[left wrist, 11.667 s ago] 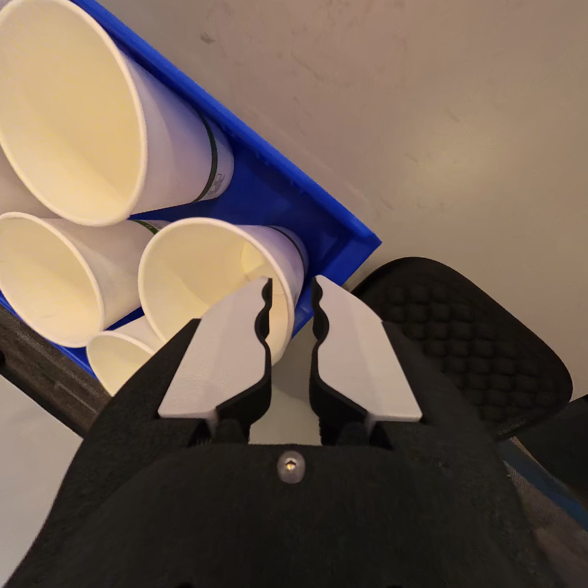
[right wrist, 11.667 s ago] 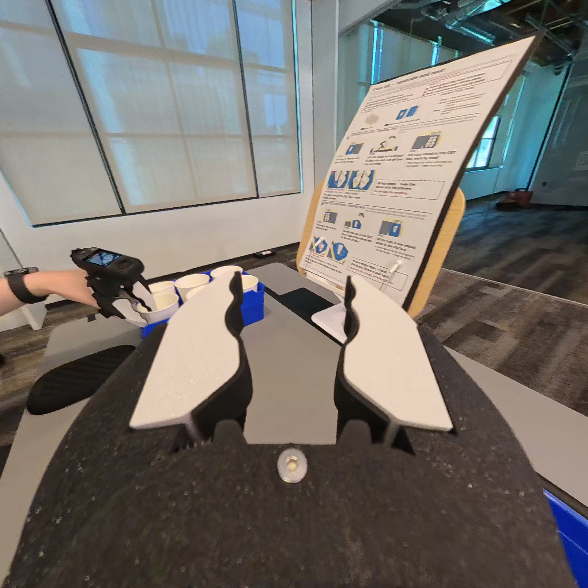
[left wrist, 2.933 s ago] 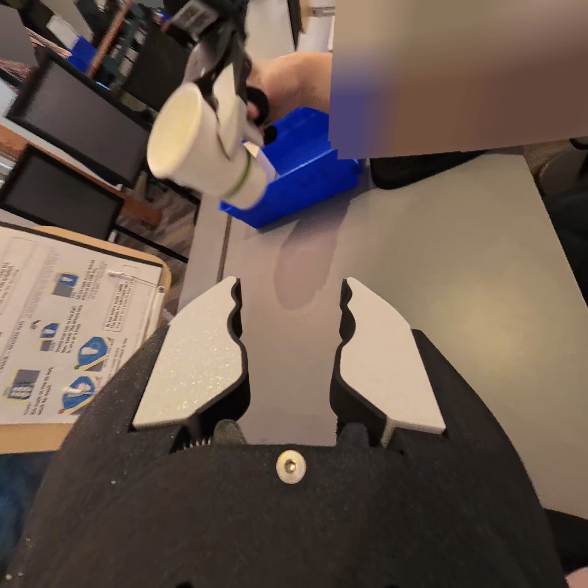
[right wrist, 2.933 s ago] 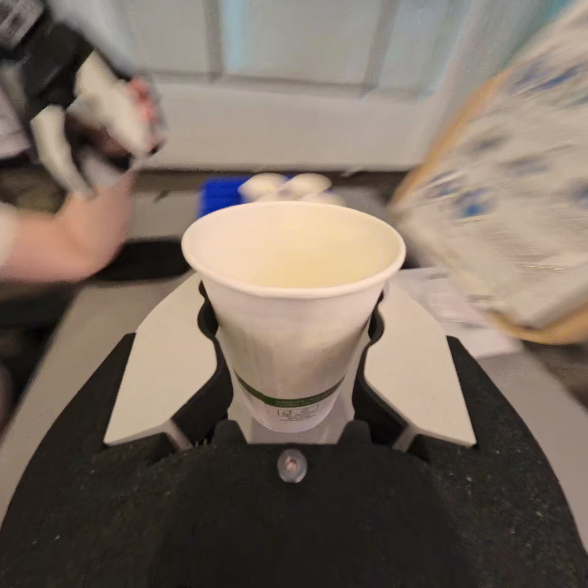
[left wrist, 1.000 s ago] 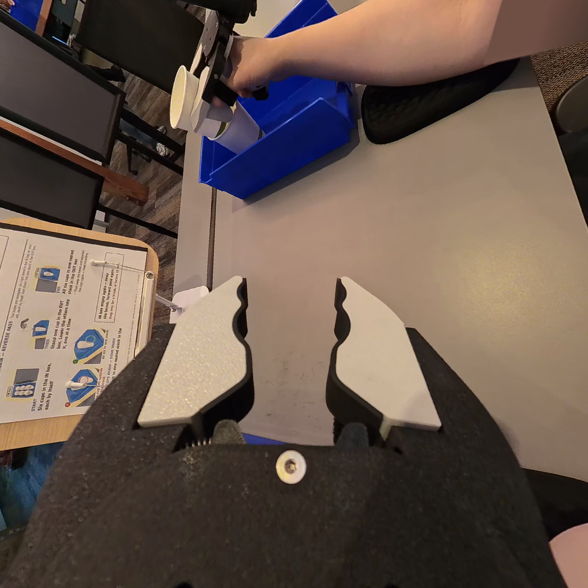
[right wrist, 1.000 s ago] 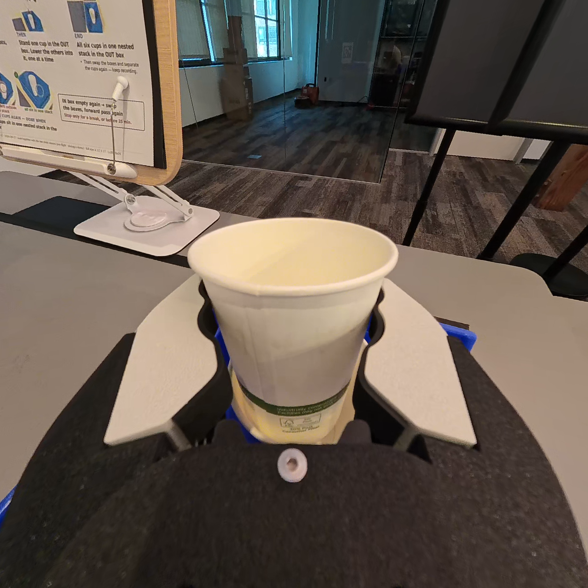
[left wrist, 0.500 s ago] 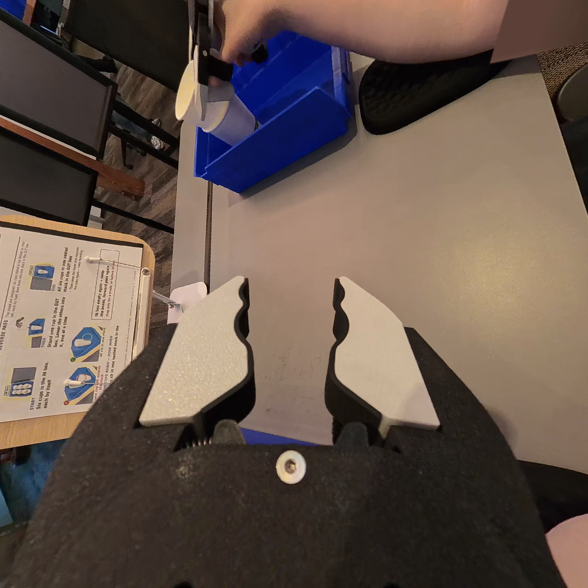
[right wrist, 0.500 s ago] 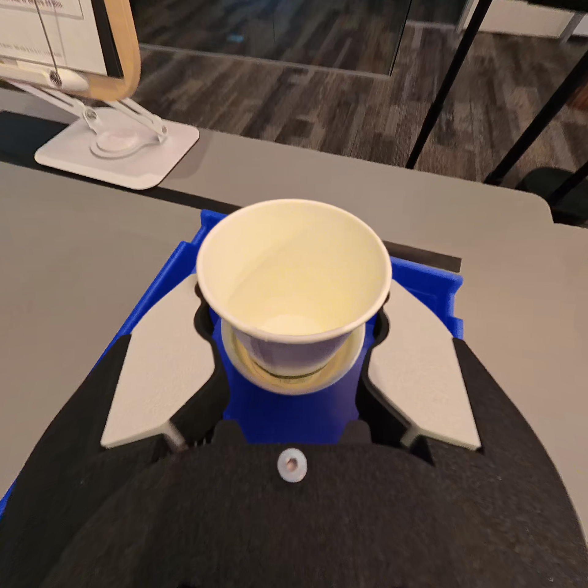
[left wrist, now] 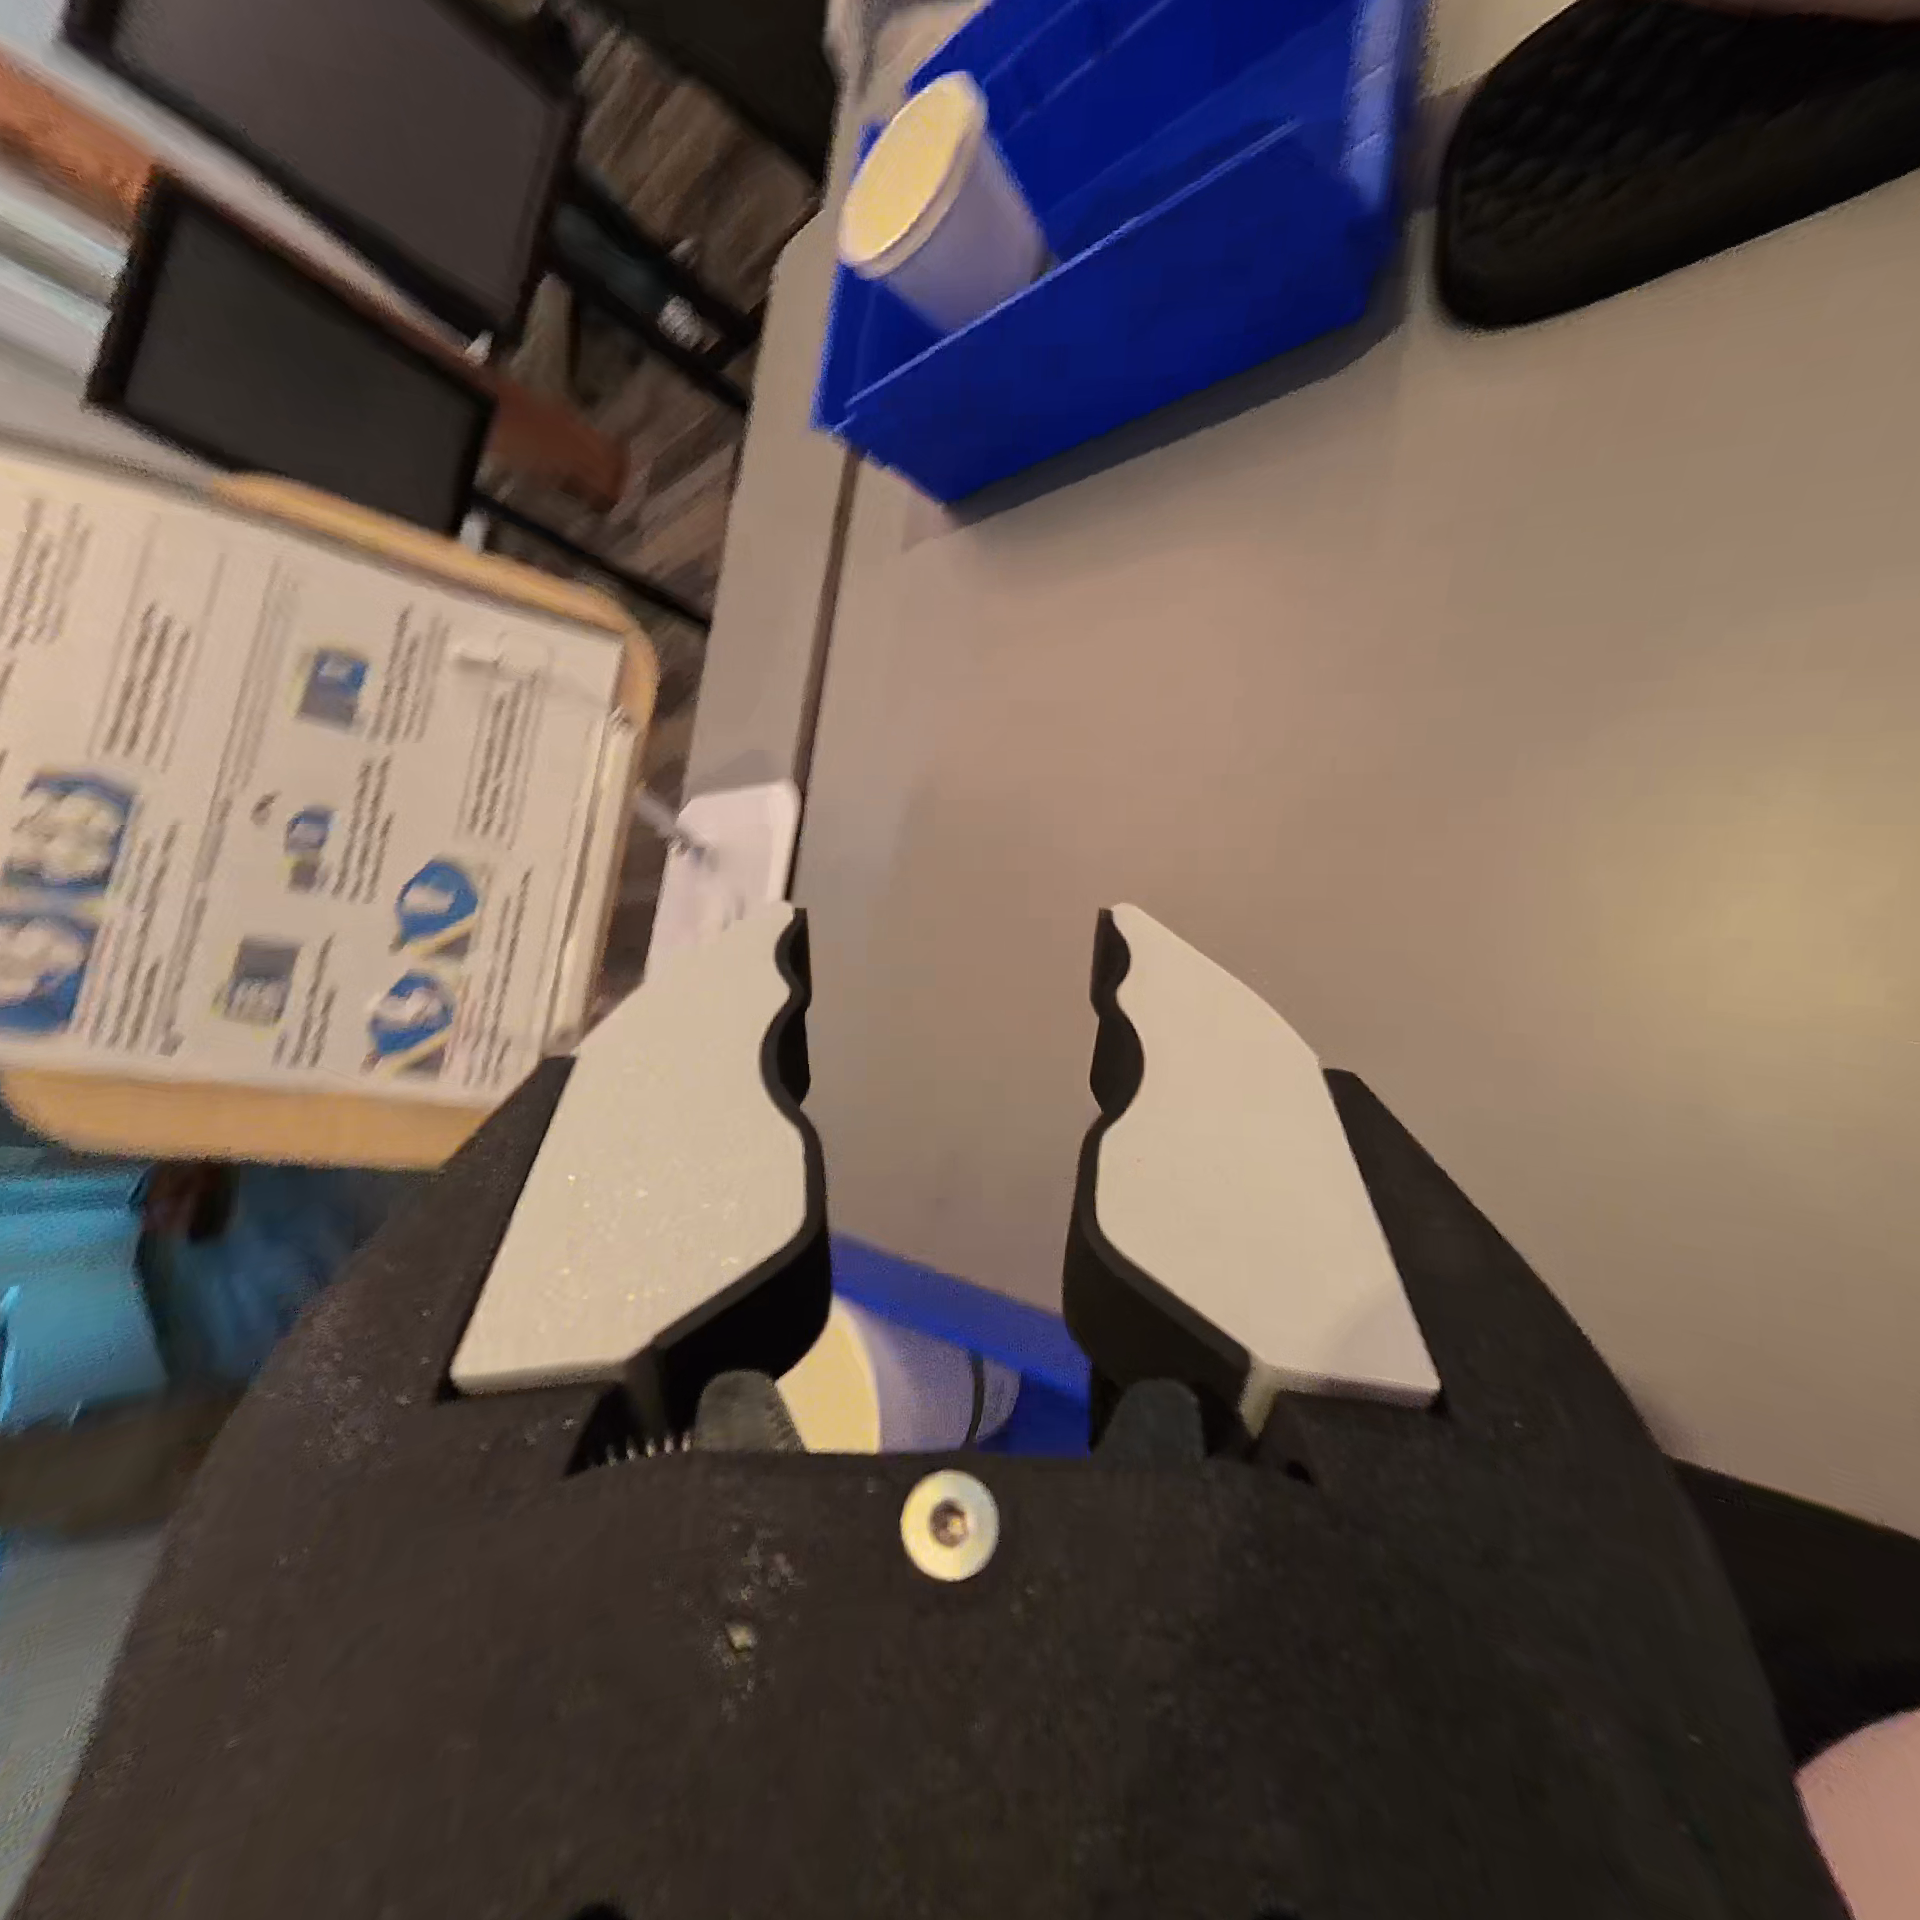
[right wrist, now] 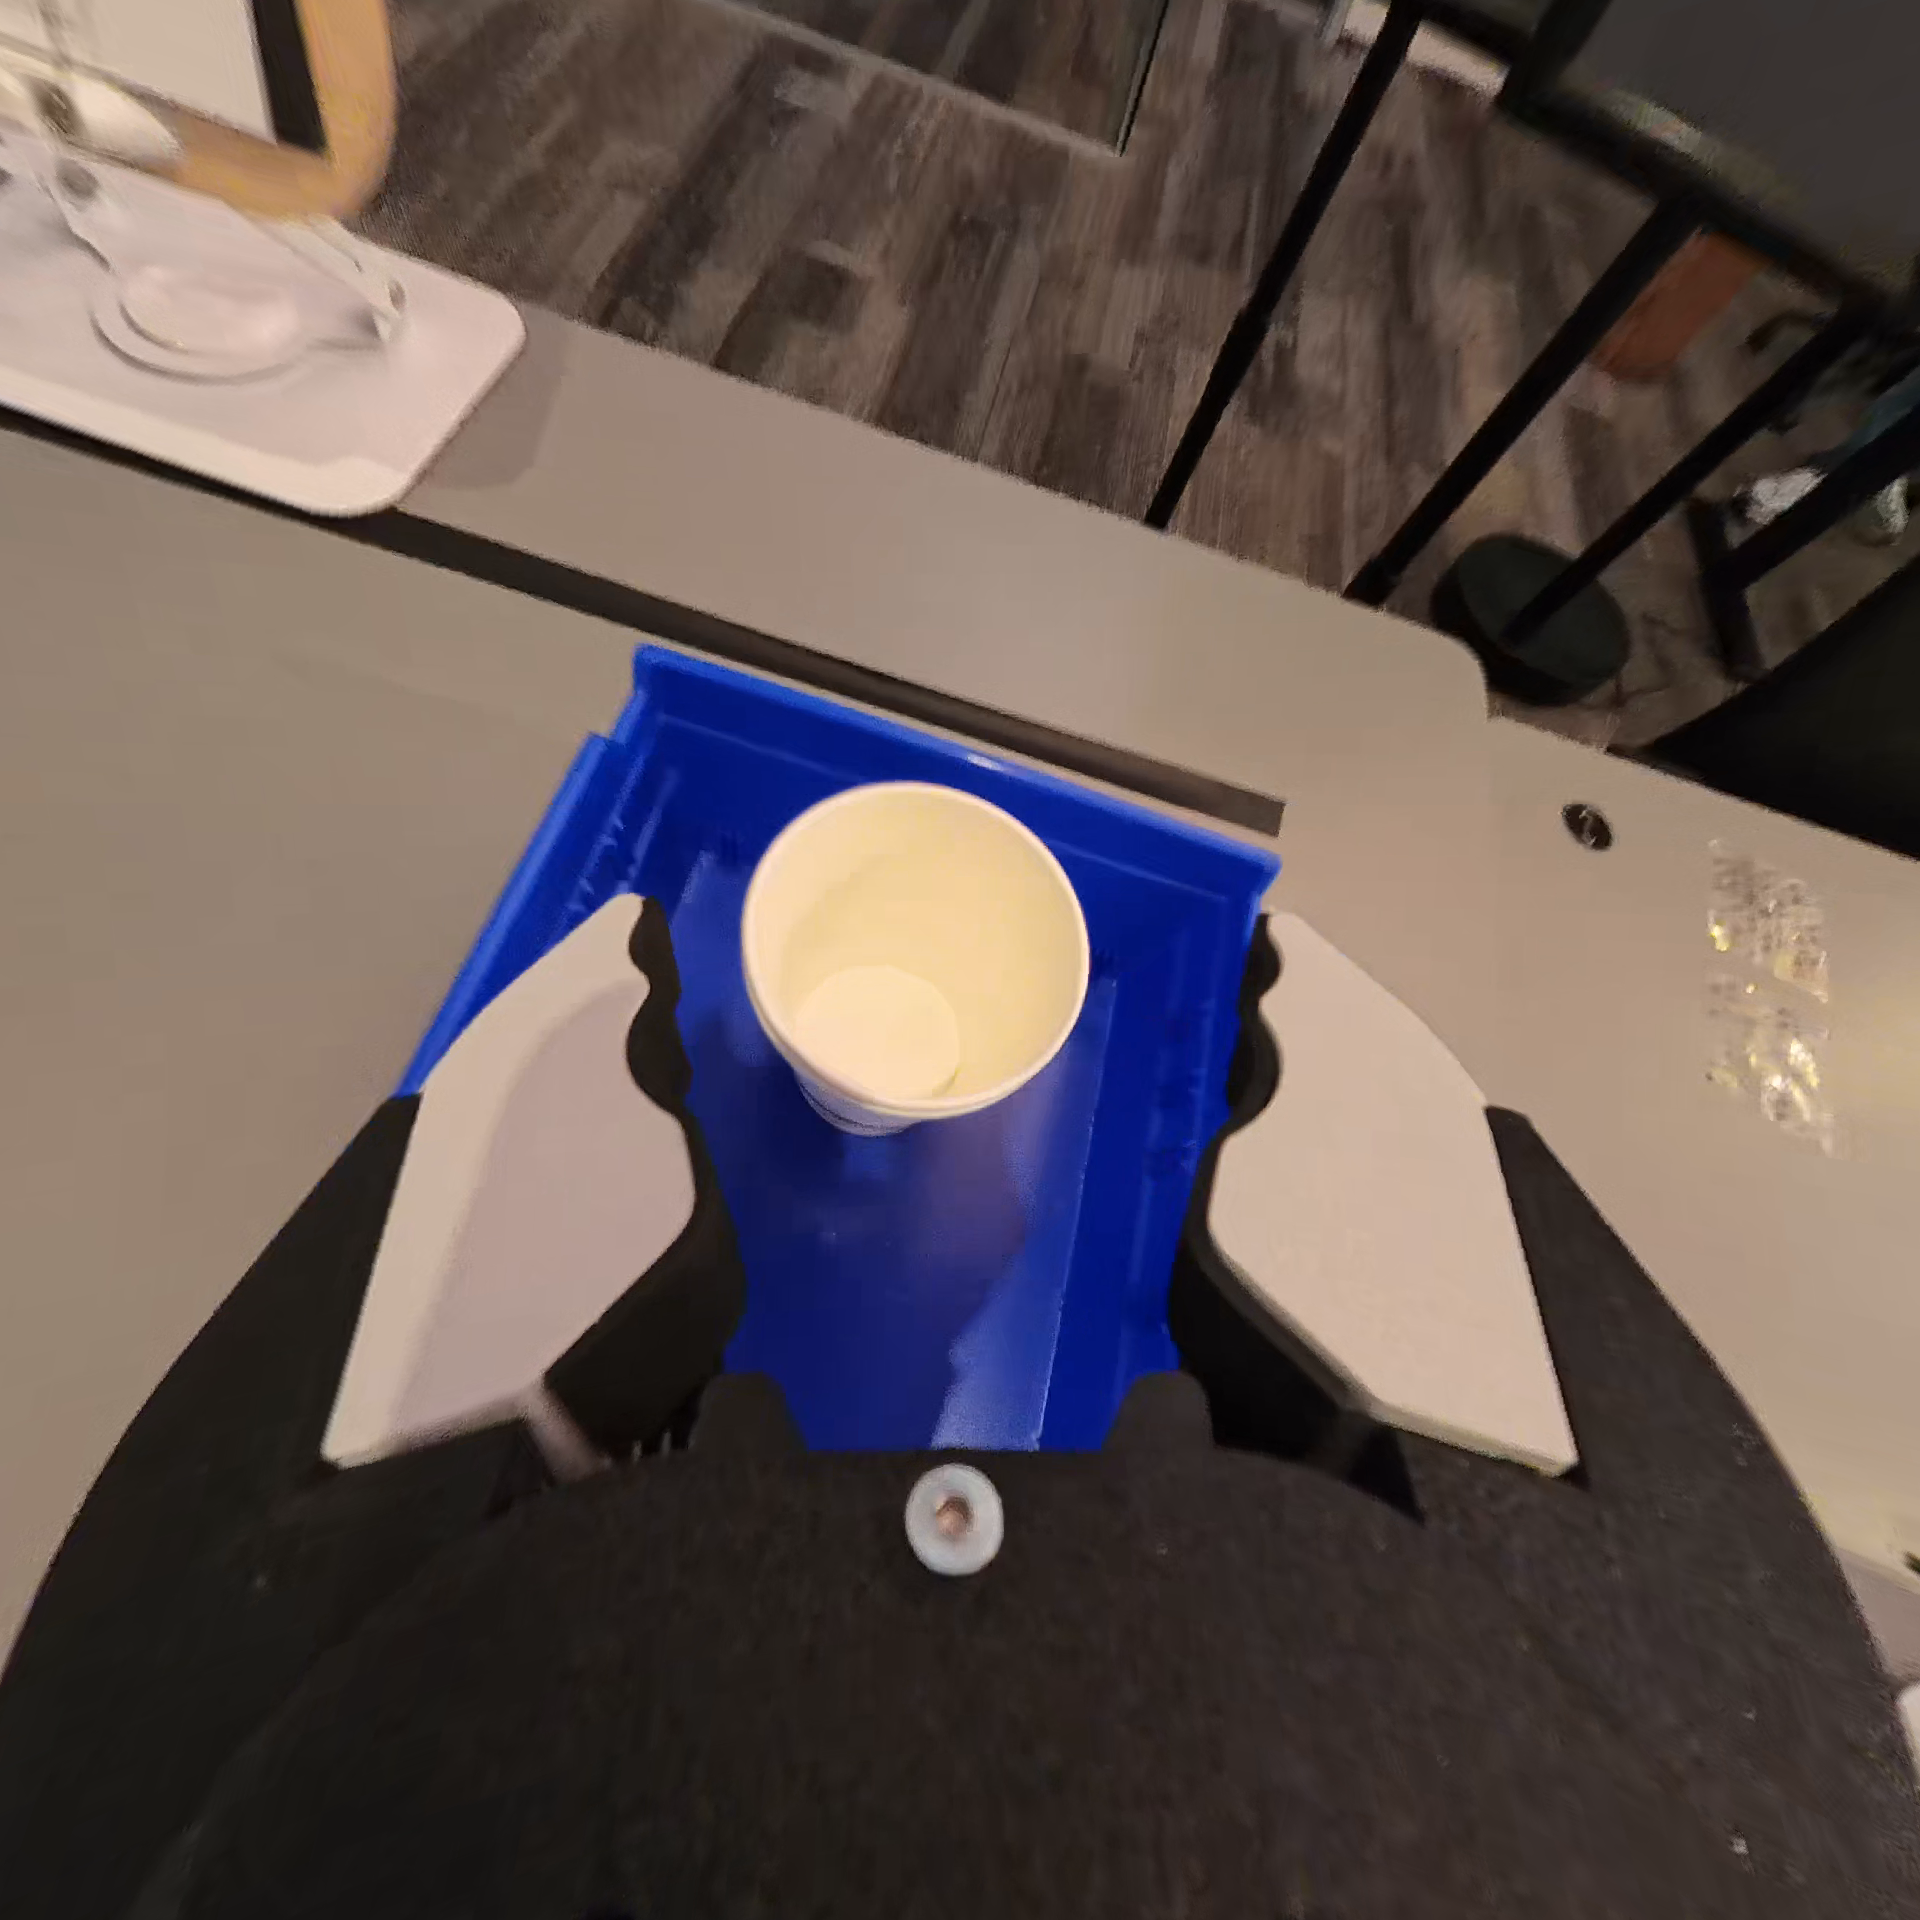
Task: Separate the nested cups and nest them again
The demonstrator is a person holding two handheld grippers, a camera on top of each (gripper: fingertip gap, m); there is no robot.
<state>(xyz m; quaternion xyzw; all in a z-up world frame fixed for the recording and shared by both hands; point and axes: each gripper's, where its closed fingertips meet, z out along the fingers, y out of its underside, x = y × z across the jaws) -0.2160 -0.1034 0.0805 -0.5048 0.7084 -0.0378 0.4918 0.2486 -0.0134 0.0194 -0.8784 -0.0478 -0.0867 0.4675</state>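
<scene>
In the right wrist view a stack of nested white paper cups [right wrist: 914, 956] stands upright in a blue bin [right wrist: 935, 727]. My right gripper [right wrist: 951, 920] hangs above it, jaws wide open and empty, clear of the cups. The same stack [left wrist: 935, 208] and bin [left wrist: 1122, 312] show far off in the left wrist view. My left gripper [left wrist: 951, 925] is open and empty over the grey table [left wrist: 1351, 727]. Below its finger bases I see the edge of a second blue bin [left wrist: 935, 1304] with a white cup [left wrist: 914, 1392] in it, mostly hidden.
An instruction board on a wooden stand [left wrist: 291, 831] is at the left; its white base [right wrist: 260, 395] sits at the table's far side. A black pad [left wrist: 1662, 156] lies beside the far bin. Black posts [right wrist: 1278, 312] stand beyond the table edge.
My right gripper opened, let the cup go into the stack in the bin, and rose above it. The hand left the left wrist view, which tilted and now shows the near bin and cup.
</scene>
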